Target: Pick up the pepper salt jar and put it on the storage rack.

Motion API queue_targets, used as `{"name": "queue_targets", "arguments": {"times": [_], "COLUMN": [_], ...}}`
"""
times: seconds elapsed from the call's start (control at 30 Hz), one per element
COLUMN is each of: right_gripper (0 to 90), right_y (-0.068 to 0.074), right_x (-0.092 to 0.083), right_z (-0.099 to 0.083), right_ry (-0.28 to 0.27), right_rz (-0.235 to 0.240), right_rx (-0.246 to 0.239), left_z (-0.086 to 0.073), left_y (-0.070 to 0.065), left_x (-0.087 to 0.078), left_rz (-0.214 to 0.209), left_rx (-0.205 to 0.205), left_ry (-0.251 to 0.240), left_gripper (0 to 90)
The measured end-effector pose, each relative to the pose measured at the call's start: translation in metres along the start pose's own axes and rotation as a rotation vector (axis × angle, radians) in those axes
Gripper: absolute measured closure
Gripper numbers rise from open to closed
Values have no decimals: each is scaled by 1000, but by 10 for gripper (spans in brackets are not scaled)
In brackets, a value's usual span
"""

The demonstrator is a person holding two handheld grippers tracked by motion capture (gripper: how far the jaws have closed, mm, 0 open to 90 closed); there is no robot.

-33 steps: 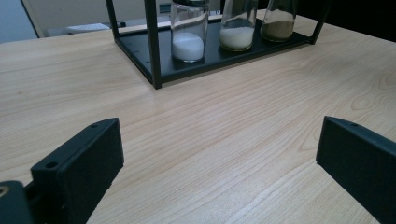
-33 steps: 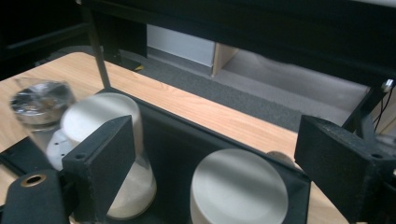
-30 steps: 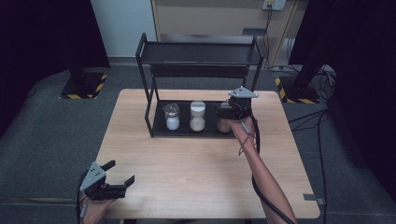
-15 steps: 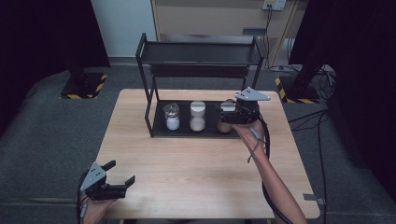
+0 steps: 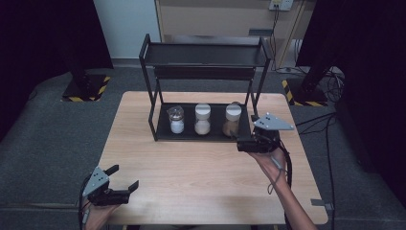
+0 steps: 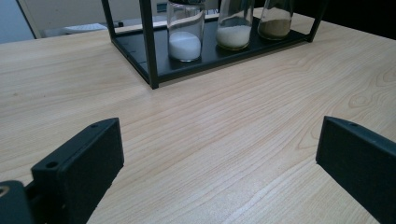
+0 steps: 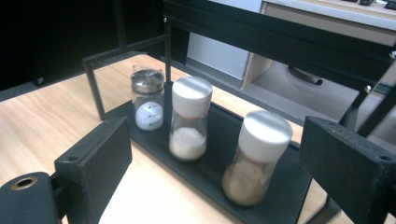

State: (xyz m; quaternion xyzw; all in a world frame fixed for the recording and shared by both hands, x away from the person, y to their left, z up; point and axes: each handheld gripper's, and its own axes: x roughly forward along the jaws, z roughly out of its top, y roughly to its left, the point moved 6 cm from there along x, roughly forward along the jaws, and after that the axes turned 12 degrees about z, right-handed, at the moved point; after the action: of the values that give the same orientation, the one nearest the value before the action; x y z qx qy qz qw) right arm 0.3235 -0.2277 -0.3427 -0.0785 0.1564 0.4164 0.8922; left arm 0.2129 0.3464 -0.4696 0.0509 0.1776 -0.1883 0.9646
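My right gripper (image 5: pixel 245 142), jaws spread and empty, sits just before the black rack (image 5: pixel 203 72). On its bottom shelf stand three jars in a row; the brown-filled jar (image 7: pixel 254 158) is nearest. My left gripper (image 5: pixel 122 181), also spread, rests at the wooden table (image 5: pixel 201 177) near corner.

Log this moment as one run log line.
right gripper: open, beside brown jar | left gripper: open, table edge | three jars on rack shelf
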Motion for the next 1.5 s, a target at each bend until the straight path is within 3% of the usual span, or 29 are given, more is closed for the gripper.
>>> {"name": "queue_targets", "arguments": {"times": [0.47, 0.73, 1.2, 1.5], "right_gripper": [96, 96, 96, 91], "right_y": [15, 23, 33, 35], "right_x": [-49, -68, -80, -83], "right_z": [-59, -84, -123, -138], "right_ry": [4, 2, -15, -7], "right_rz": [-37, -60, -68, -75], "right_rx": [60, 80, 152, 146], "left_z": [0, 0, 0, 1], "left_y": [0, 0, 1, 0], "left_x": [0, 1, 3, 3], "left_rz": [0, -4, 1, 2], "left_rx": [-1, -3, -22, -12], "left_ry": [2, 6, 12, 10], "left_gripper": [0, 0, 0, 1]}}
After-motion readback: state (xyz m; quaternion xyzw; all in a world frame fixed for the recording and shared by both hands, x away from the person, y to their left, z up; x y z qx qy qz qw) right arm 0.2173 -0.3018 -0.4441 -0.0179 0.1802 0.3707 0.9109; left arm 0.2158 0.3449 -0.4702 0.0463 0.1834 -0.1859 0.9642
